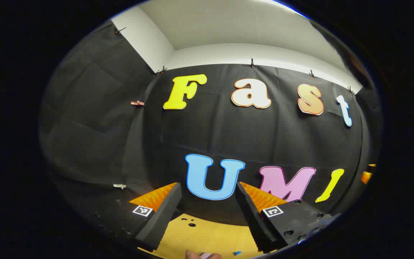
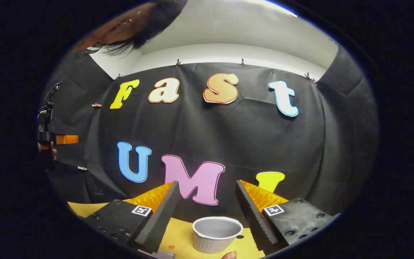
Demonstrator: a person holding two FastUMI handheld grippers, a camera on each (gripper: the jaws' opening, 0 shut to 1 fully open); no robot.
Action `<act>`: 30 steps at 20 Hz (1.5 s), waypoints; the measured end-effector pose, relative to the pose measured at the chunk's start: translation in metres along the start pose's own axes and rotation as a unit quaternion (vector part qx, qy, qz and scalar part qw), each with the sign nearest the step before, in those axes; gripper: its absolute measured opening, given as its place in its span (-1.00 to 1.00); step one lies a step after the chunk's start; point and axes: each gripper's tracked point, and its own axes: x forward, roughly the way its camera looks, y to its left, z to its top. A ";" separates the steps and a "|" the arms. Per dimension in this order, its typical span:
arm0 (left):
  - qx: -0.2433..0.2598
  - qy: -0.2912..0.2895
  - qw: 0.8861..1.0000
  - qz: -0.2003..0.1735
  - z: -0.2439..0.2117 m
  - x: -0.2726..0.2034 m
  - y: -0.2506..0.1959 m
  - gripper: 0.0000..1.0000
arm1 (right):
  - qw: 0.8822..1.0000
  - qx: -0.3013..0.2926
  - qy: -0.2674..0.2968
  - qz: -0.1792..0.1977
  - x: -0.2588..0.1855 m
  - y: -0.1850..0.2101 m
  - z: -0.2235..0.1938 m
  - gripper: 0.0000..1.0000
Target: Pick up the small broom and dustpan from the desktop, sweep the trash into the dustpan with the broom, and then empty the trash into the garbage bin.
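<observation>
Both grippers raised, fingers spread wide, nothing held

Plainly, the left gripper (image 1: 208,212) is pointing toward the black cloth wall (image 1: 199,136) with its fingers (image 1: 160,216) standing wide apart and nothing lying between them. Below the fingers a strip of the yellow bench (image 1: 207,237) is showing, with a few small dark specks (image 1: 192,224) on it near the far edge and a tiny blue scrap (image 1: 237,253) near the bottom. A fingertip (image 1: 201,255) is peeking in at the very bottom edge of the left gripper view.

The right gripper (image 2: 207,212) is likewise facing the wall, its fingers (image 2: 158,219) spread wide and gripping nothing. Between and just below them a small grey bowl (image 2: 217,233) is sitting upright on the bench, open side up, looking empty, touched by neither finger. A small orange crumb (image 2: 171,247) is lying on the bench to the left of the bowl, and a dark spot (image 2: 239,236) is sitting just beside the bowl's right rim.

At the far left of the right gripper view, the left gripper is hanging in the air in front of the wall, with a hand (image 2: 47,151) wrapped around it. As for the broom and dustpan, I cannot tell where they are lying.
</observation>
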 end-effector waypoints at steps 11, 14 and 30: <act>0.035 0.059 0.990 -0.121 -0.095 0.050 0.018 0.92 | 0.995 -0.037 0.077 -0.054 -0.011 0.093 -0.086 0.94; 0.054 0.068 0.987 -0.139 -0.112 0.053 0.012 0.91 | 0.994 -0.025 0.101 -0.044 -0.011 0.107 -0.103 0.94; 0.181 0.222 0.937 -0.199 -0.274 -0.012 0.016 0.94 | 0.777 0.029 0.624 0.078 -0.223 0.198 -0.440 0.50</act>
